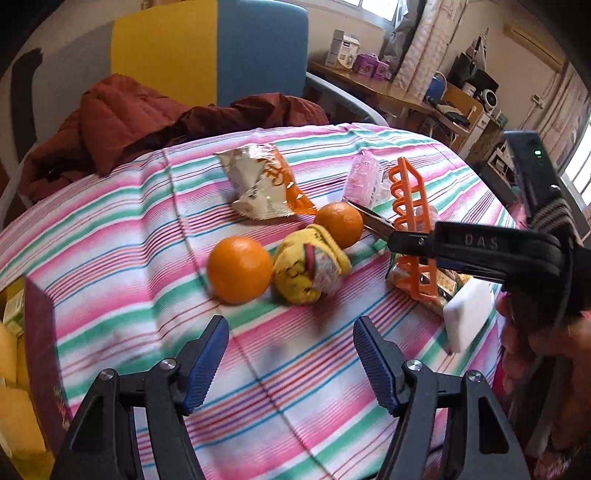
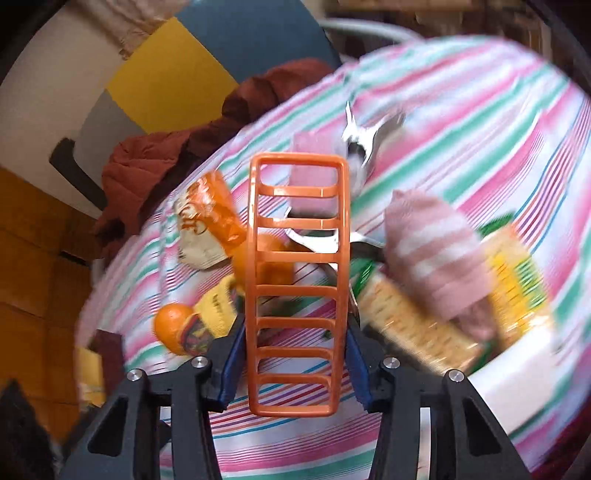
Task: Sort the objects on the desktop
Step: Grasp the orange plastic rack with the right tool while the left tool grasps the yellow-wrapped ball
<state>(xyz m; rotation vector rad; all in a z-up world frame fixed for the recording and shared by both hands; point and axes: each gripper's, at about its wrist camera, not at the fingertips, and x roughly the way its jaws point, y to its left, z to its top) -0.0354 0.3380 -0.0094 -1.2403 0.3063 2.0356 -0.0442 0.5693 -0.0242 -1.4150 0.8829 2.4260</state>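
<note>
Clamped by the right tongs [image 2: 295, 354] is an orange ladder-shaped rack [image 2: 297, 280], lifted at three o'clock of the oranges [image 1: 238, 269], while the left tongs [image 1: 291, 354] gape empty; carrying it to its sorted place probably comes next.

A yellow-and-blue chair back [image 1: 207, 48] stands at twelve o'clock, a rust-red jacket [image 1: 122, 122] draped below it; a cluttered wooden desk [image 1: 388, 88] and bright windows [image 1: 373, 5] at one o'clock.
</note>
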